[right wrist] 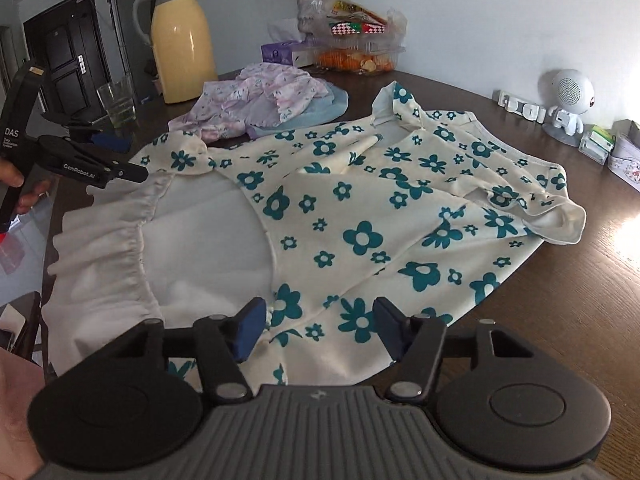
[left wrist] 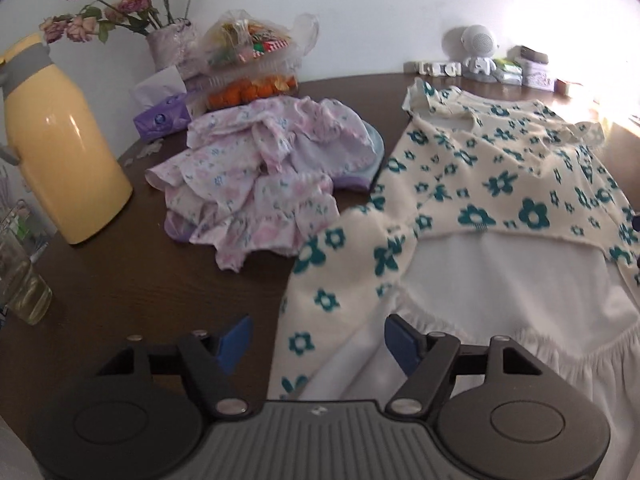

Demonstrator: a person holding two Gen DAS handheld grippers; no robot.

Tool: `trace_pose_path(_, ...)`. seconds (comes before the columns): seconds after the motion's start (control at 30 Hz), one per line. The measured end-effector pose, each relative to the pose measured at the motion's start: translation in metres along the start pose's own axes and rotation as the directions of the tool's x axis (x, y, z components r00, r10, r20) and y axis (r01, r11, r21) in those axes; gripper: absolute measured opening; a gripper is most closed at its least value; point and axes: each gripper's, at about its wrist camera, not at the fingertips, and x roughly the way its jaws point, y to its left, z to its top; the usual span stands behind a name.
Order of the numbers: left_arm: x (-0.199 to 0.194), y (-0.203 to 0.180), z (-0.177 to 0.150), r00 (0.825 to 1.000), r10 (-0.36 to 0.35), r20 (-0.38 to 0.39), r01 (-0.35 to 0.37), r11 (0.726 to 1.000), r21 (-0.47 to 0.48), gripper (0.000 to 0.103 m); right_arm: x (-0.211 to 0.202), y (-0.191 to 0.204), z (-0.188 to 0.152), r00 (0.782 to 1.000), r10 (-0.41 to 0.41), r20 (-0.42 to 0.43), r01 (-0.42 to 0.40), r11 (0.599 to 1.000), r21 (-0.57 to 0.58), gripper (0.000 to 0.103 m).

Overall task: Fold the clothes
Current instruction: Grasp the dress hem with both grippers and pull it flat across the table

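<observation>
A: What's in the containers?

B: A clear box [right wrist: 360, 58] at the back holds orange fruit, with a plastic bag [left wrist: 256, 38] of bright packets on top. A vase [left wrist: 170, 46] beside it holds dried roses. The tissue box [left wrist: 162, 118] has a tissue sticking out. The glass [right wrist: 117, 104] has some yellowish liquid at the bottom.

A: And the dress?

B: The dress [right wrist: 360, 216], cream with teal flowers, lies spread on the table [left wrist: 120, 280], its white ruffled skirt hanging over the near edge.

A: The grippers?

B: The left gripper [left wrist: 318, 344] is spread, nothing pinched, over the dress's side. The right gripper [right wrist: 320, 330] is also spread, above the flowered fabric, not pressing it.

A: Anything in the way?

B: A crumpled pink garment [left wrist: 256, 180] sits just beside the dress, touching its side. Behind that stands a yellow jug [left wrist: 60, 136]. A toy robot [right wrist: 568, 100] and small boxes [right wrist: 600, 144] line the wall, apart from the dress.
</observation>
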Motion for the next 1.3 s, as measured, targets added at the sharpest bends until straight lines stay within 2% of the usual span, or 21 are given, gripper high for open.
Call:
trace_pose_path(0.03,0.002,-0.002,-0.002,1.000,0.012,-0.007,-0.012,1.000,0.010,0.071,0.002,0.000,-0.001,1.000,0.005,-0.013,-0.005,1.000,-0.003,0.058)
trace_pose_path(0.1,0.006,-0.001,-0.004,1.000,0.017,-0.019,-0.017,1.000,0.016,0.054,0.007,0.004,-0.002,0.999,0.006,-0.041,-0.006,1.000,-0.013,0.051)
trace_pose_path(0.13,0.006,0.001,-0.004,1.000,0.001,-0.019,-0.001,1.000,0.006,0.049,0.007,0.007,-0.002,0.999,0.000,-0.050,-0.001,1.000,-0.020,0.051)
trace_pose_path(0.17,0.006,0.003,-0.003,1.000,-0.013,-0.020,0.013,1.000,-0.004,0.037,0.007,0.010,-0.003,0.998,-0.006,-0.058,0.004,1.000,-0.027,0.050)
trace_pose_path(0.2,0.007,0.005,-0.003,1.000,-0.021,-0.023,0.021,1.000,0.000,0.017,0.007,0.013,-0.003,0.998,-0.007,-0.067,0.005,0.999,-0.032,0.043)
trace_pose_path(0.23,0.007,0.006,-0.002,0.999,-0.027,-0.026,0.027,1.000,0.010,0.012,0.007,0.014,-0.003,0.997,-0.004,-0.075,0.001,0.999,-0.036,0.040)
trace_pose_path(0.3,0.009,0.004,-0.001,1.000,-0.014,-0.027,0.015,0.998,0.054,0.011,0.006,0.019,-0.002,0.995,0.007,-0.099,-0.011,0.999,-0.043,0.027)
trace_pose_path(0.37,0.011,0.005,-0.001,1.000,0.007,-0.029,-0.004,0.996,0.090,0.010,0.006,0.024,-0.001,0.991,0.025,-0.130,-0.031,0.998,-0.046,0.020)
trace_pose_path(0.5,0.018,0.021,0.001,0.997,0.061,-0.042,-0.056,0.992,0.111,0.009,0.010,0.035,0.005,0.975,0.094,-0.199,-0.105,0.993,-0.047,0.020)
trace_pose_path(0.7,0.035,0.068,0.001,0.985,0.160,-0.064,-0.154,0.983,0.097,0.009,0.029,0.077,0.026,0.928,0.240,-0.283,-0.266,0.962,-0.057,0.020)
trace_pose_path(0.83,0.045,0.092,0.007,0.982,0.173,-0.074,-0.168,0.983,0.068,0.009,0.045,0.106,0.040,0.904,0.295,-0.308,-0.332,0.940,-0.074,0.020)
trace_pose_path(0.93,0.038,0.095,0.010,0.983,0.165,-0.080,-0.163,0.986,0.030,0.018,0.049,0.113,0.046,0.898,0.314,-0.309,-0.354,0.932,-0.082,0.020)
trace_pose_path(1.0,0.019,0.091,0.010,0.988,0.149,-0.043,-0.149,0.989,-0.005,0.051,0.043,0.104,0.049,0.899,0.338,-0.278,-0.367,0.929,-0.059,0.022)
trace_pose_path(1.03,0.005,0.087,0.009,0.990,0.139,-0.014,-0.139,0.990,-0.021,0.059,0.037,0.096,0.052,0.906,0.345,-0.247,-0.366,0.929,-0.046,0.024)
trace_pose_path(1.1,-0.025,0.076,0.006,0.991,0.123,0.046,-0.121,0.991,-0.050,0.085,0.022,0.076,0.060,0.926,0.337,-0.171,-0.348,0.937,-0.036,0.045)
trace_pose_path(1.13,-0.040,0.069,0.003,0.991,0.117,0.071,-0.113,0.992,-0.060,0.091,0.012,0.065,0.064,0.938,0.320,-0.133,-0.328,0.944,-0.043,0.052)
trace_pose_path(1.2,-0.067,0.050,-0.002,0.990,0.096,0.105,-0.090,0.994,-0.059,0.098,-0.008,0.042,0.068,0.960,0.270,-0.067,-0.275,0.959,-0.069,0.078)
trace_pose_path(1.3,-0.101,0.015,-0.013,0.991,0.050,0.121,-0.047,0.998,-0.033,0.103,-0.026,0.010,0.070,0.986,0.166,-0.024,-0.168,0.975,-0.147,0.093)
